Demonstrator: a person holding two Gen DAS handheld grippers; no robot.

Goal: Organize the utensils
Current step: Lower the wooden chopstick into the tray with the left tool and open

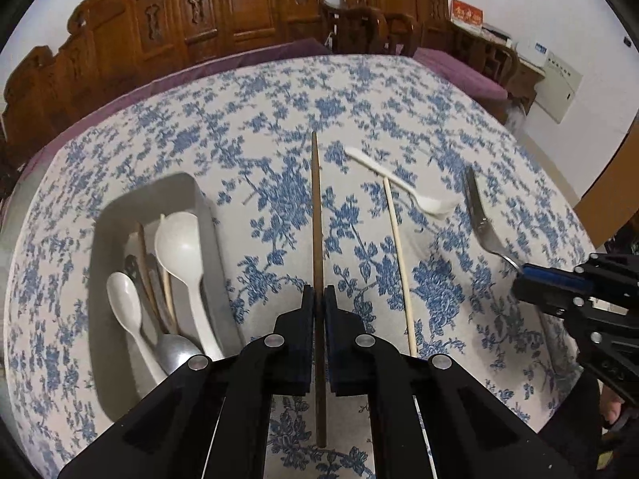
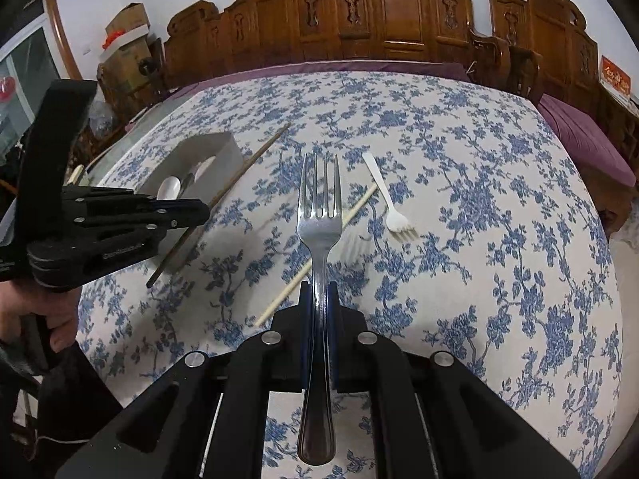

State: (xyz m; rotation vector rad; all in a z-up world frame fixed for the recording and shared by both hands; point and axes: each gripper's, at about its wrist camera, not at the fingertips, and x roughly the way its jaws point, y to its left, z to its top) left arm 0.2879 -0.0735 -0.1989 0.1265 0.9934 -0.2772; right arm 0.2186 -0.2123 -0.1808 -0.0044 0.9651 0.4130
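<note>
My left gripper [image 1: 318, 293] is shut on a dark brown chopstick [image 1: 316, 207], held above the cloth and pointing away along the fingers; from the right wrist view the same chopstick [image 2: 239, 171] and left gripper [image 2: 201, 209] show at the left. My right gripper [image 2: 319, 289] is shut on a metal fork [image 2: 319, 207], tines forward, above the table. The left wrist view has that fork [image 1: 483, 219] and right gripper [image 1: 523, 273] at its right edge. A grey tray [image 1: 102, 239] at the left holds white spoons [image 1: 179, 247], a metal spoon and chopsticks.
A pale chopstick [image 1: 399, 263] and a white plastic fork [image 1: 403, 181] lie on the blue-flowered tablecloth [image 1: 259, 119] between the grippers. Carved wooden chairs [image 2: 399, 12] ring the far side. A hand [image 2: 52, 319] grips the left tool's handle.
</note>
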